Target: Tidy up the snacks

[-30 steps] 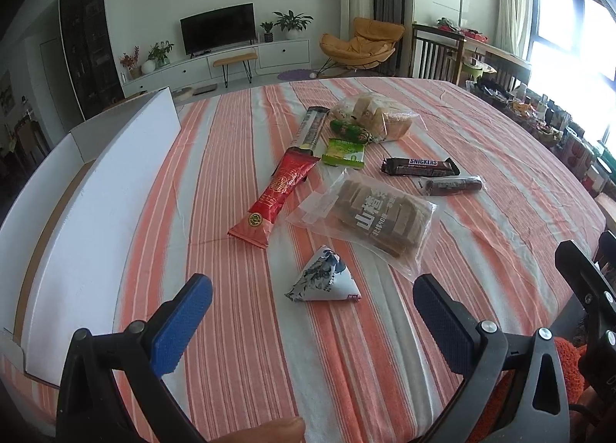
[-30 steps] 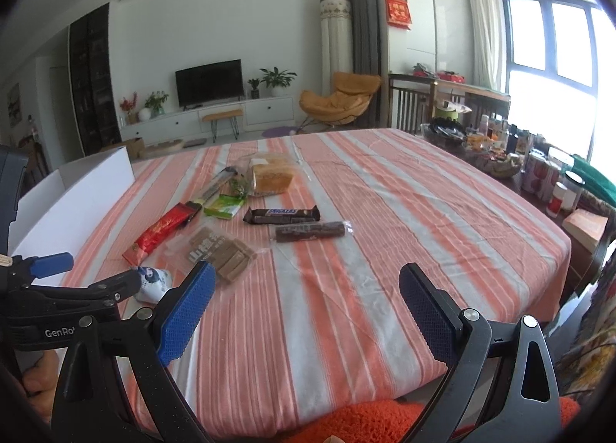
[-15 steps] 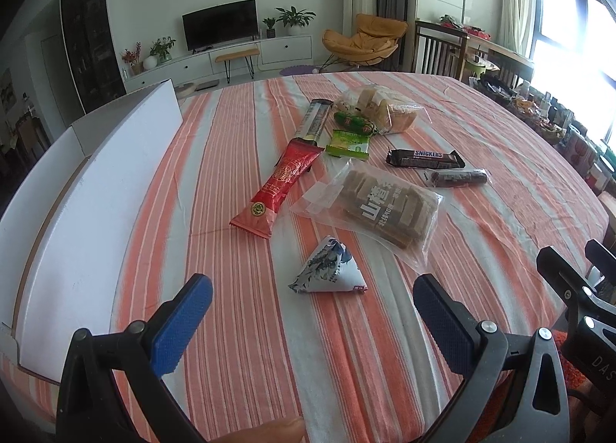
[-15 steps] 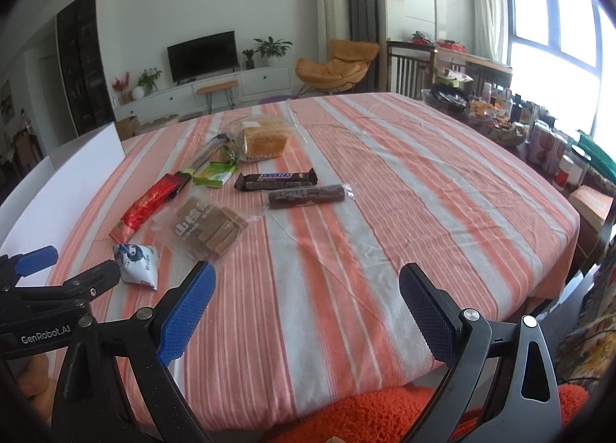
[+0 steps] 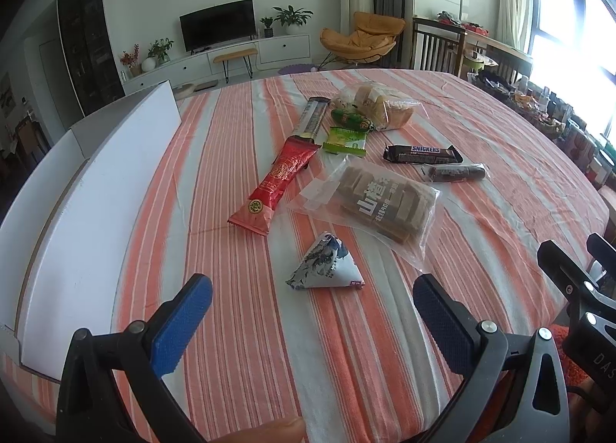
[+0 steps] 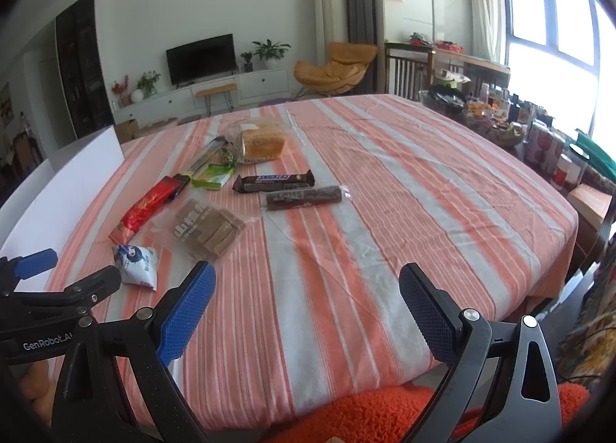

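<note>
Snacks (image 5: 379, 204) lie scattered mid-worktop (image 5: 481, 127) beside a white box (image 5: 96, 212). Left gripper (image 5: 312, 312) and right gripper (image 6: 306, 296) both hover open, empty, near the triangular packet (image 5: 327, 265).

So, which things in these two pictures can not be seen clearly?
- White box: its inside is hidden by its own wall in the left wrist view; the right wrist view cuts it at the edge.
- Long dark packet: print too small in both views.
- Bread bag: partly covers the green sweet.
- Right tongs: open; only their outer parts enter the left wrist view.
- Side table items: blurred, glare from window.
</note>
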{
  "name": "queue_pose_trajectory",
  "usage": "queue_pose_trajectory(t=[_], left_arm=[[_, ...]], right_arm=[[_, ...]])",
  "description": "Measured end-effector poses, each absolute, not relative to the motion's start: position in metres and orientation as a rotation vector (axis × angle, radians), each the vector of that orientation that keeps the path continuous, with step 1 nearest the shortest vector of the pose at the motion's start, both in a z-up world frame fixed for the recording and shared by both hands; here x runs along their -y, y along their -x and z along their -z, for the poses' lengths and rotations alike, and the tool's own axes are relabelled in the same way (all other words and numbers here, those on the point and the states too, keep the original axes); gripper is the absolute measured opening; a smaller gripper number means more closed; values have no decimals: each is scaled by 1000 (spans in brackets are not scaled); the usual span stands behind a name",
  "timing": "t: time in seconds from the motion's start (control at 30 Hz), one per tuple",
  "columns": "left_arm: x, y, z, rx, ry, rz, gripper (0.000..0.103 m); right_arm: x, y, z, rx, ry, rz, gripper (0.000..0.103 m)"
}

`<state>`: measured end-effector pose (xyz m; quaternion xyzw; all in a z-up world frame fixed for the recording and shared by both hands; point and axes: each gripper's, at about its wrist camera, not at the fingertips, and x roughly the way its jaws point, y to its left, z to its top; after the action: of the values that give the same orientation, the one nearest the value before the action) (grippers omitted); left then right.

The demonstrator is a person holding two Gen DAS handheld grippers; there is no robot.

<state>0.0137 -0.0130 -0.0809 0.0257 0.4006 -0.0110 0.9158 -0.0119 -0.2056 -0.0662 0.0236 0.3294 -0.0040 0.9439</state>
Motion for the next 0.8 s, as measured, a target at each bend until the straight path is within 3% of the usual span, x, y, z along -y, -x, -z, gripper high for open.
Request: queue_pose_trajectory(t=[0.3, 0.8], left_arm=[[-13, -25, 110, -946, 68, 58, 103], [6, -83, 130, -1005, 14, -12, 103]], right_arm=[[206, 11, 66, -671, -49, 8, 98], [211, 7, 70, -695, -74, -3, 98]])
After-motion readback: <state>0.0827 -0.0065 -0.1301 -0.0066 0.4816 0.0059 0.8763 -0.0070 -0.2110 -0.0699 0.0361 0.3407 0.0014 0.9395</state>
